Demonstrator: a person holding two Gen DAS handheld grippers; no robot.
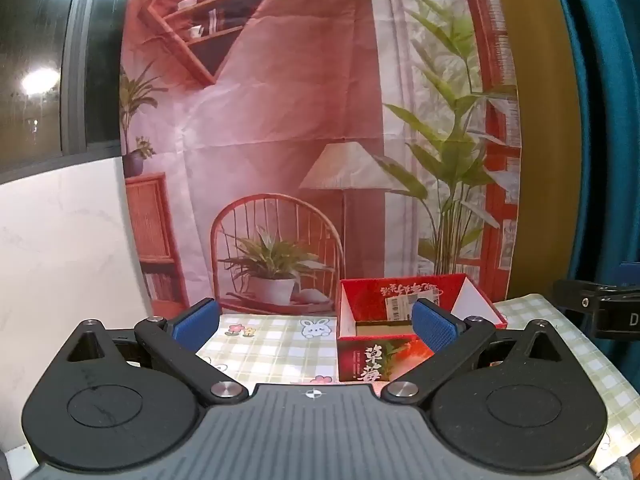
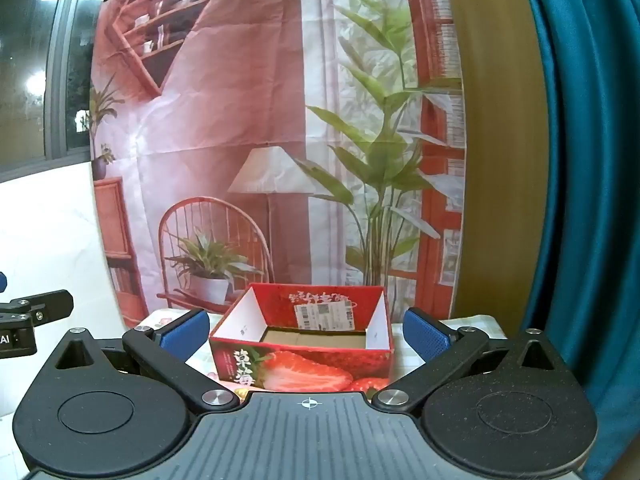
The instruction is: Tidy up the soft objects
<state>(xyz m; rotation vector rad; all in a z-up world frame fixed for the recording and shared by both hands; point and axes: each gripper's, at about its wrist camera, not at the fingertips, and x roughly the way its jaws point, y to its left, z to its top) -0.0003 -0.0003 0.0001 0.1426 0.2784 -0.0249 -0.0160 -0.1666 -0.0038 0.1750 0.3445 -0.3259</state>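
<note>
A red strawberry-print cardboard box [image 1: 372,354] stands open on the checked tablecloth [image 1: 272,344]; it also shows in the right wrist view [image 2: 304,368]. Its inside looks empty, with a shipping label on the far wall. My left gripper [image 1: 316,324] is open and empty, its right blue pad [image 1: 434,326] in front of the box. My right gripper [image 2: 306,334] is open and empty, the box lying between its blue pads [image 2: 184,334]. No soft objects are in view.
A printed room-scene backdrop [image 1: 300,140] hangs right behind the table. A white wall [image 1: 60,260] is at left, a teal curtain [image 2: 592,200] at right. The other gripper's black body shows at the right edge [image 1: 600,312] and at the left edge [image 2: 28,320].
</note>
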